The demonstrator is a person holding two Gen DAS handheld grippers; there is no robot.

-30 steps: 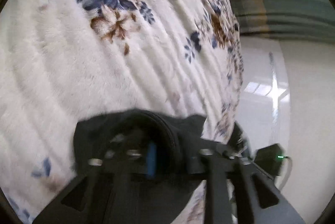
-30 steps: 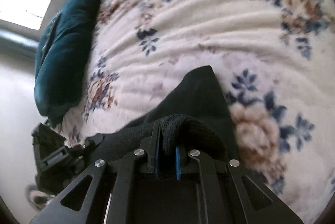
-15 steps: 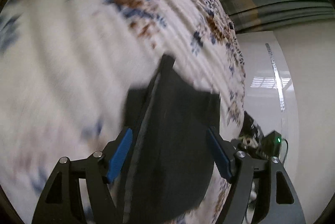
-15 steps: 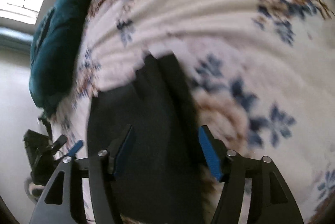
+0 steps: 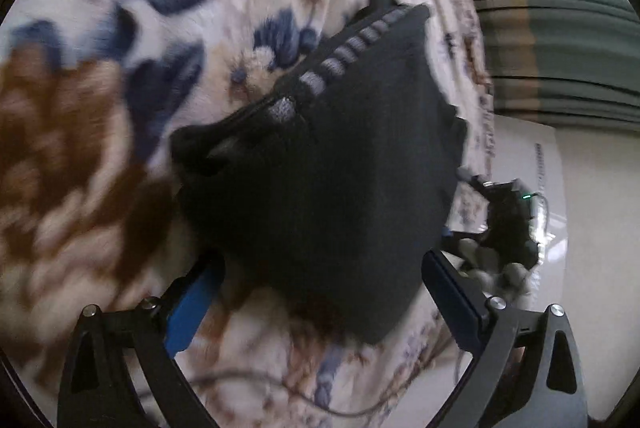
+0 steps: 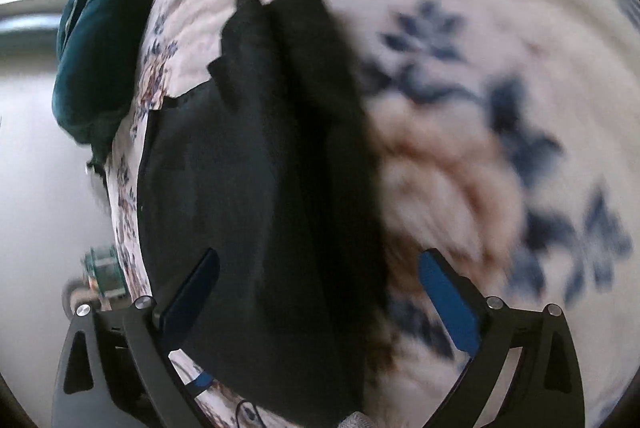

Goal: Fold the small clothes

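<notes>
A small black garment (image 5: 340,164) with a grey-striped band lies folded on the cream floral blanket (image 5: 120,108). My left gripper (image 5: 324,292) hovers over its near edge, jaws opening wide, blue pads (image 5: 192,304) clear of the cloth. In the right wrist view the same black garment (image 6: 256,188) lies flat on the blanket (image 6: 480,148). My right gripper (image 6: 320,284) is above its near end, jaws also opening wide, with neither pad pressing on the fabric. Both views are blurred by motion.
A dark teal pillow (image 6: 96,56) lies at the bed's far left edge. The blanket's edge drops to a pale glossy floor (image 5: 600,228). A black device with a green light (image 5: 516,212) sits beside the bed. Green and tan curtains (image 5: 560,48) hang behind.
Both grippers were shut on the black garment a second ago; both have let go and spread wide. The garment now lies flat on the blanket. The left gripper swung sideways; the right one sank lower.
</notes>
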